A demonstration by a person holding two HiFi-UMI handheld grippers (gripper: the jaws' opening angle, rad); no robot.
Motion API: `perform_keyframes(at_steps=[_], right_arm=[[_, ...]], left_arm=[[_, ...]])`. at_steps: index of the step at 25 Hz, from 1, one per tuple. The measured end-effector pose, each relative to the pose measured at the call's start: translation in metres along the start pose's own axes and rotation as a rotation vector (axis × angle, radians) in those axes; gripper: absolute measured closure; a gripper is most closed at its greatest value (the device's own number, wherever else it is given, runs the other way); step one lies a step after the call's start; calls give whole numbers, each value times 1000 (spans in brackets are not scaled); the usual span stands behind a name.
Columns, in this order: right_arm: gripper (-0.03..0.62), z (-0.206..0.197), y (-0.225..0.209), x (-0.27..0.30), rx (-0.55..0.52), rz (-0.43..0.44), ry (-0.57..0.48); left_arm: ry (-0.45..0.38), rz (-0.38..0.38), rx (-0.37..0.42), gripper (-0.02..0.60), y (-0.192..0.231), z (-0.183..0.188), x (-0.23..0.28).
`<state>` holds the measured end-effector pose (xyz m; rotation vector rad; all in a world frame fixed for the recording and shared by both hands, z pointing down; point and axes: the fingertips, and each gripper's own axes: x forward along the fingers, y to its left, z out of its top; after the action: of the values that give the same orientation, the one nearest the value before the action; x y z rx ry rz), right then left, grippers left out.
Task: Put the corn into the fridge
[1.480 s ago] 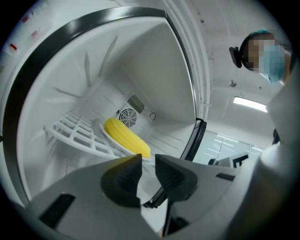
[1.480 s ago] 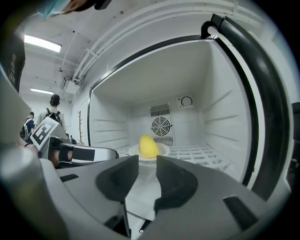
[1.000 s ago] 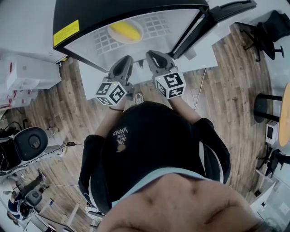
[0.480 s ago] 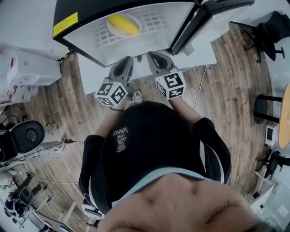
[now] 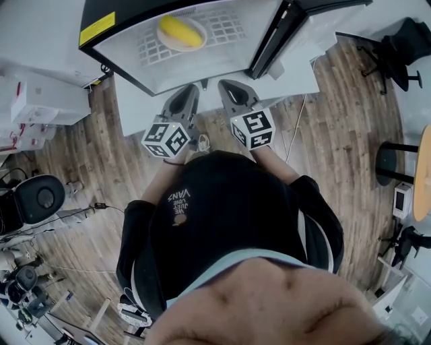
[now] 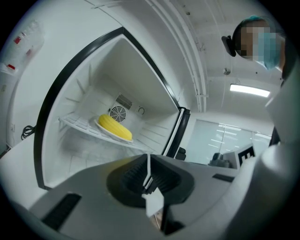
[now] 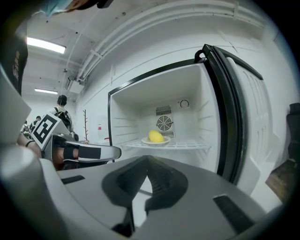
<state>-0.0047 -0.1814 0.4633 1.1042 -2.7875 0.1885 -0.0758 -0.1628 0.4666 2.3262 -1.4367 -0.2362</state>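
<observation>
Yellow corn cob (image 5: 179, 32) is sitting on a white round plate (image 7: 156, 141) on the wire shelf (image 5: 227, 30) inside the open white fridge (image 5: 202, 64). Left grey gripper (image 5: 191, 89) and right grey gripper (image 5: 226, 85) both hang out front, jaws pinched together with nothing in them.

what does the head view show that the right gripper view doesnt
Only the head view: the yellow label on the fridge top, the office chair and the white boxes. Only the right gripper view: the fan in the fridge's back wall, the ceiling lights and the right gripper's shut, empty jaws. Both: the open fridge, the corn on its plate, and the left gripper.
</observation>
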Motion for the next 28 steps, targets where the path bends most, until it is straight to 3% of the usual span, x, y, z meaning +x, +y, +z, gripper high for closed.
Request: perform_keyframes(at_steps=[28], right_arm=[[582, -27, 9, -49, 7, 21, 35]], left_arm=[[15, 53, -6, 551, -37, -35, -27]])
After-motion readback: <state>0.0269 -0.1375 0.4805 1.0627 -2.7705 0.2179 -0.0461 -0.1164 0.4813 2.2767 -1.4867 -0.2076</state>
